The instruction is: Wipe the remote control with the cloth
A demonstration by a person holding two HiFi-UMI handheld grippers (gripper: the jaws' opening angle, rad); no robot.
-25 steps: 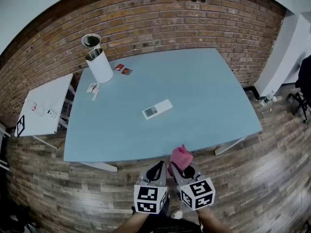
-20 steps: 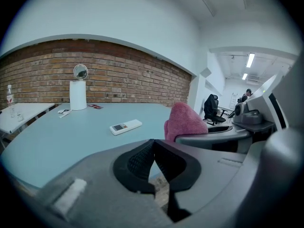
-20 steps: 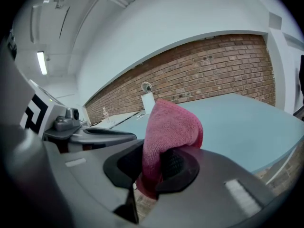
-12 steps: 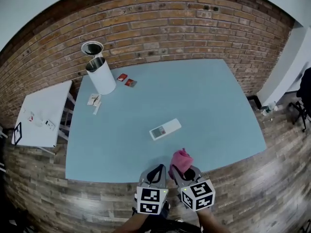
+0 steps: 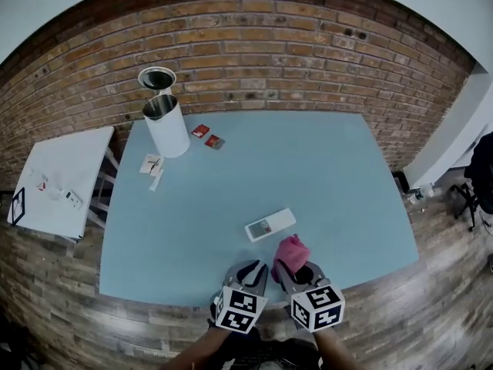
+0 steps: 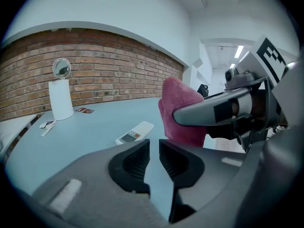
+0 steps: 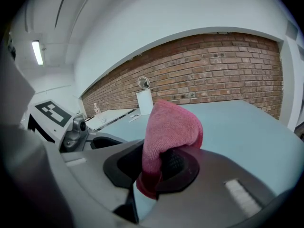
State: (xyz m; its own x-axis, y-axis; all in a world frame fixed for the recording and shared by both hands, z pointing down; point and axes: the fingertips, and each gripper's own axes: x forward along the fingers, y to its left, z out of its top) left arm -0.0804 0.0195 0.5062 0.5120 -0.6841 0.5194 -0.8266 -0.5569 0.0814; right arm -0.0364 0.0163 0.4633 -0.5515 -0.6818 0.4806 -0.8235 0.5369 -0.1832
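Lying flat on the desk (image 5: 323,160) near its front edge, the remote control (image 5: 270,226) is seen just ahead of both grippers, not yet touched. It is judged light, stiff, smooth plastic, likely to skid when rubbed. It would be best steadied by its long side edges, clear of screen and buttons.

Pink cloth (image 7: 168,127): soft, folded over, clamped at its lower end in the right gripper (image 7: 156,167), with the upper fold free for wiping.

On the left gripper (image 6: 154,148) the jaws are opening, with a narrow gap shown and nothing between them.

Desk top pale blue, smooth, matte. White cylindrical bin (image 5: 168,122), red cards (image 5: 208,136) and paper slips (image 5: 152,166) noted at the far left corner. Brick wall (image 5: 269,60) behind, plank floor (image 5: 431,299), white side table (image 5: 62,176) at left.
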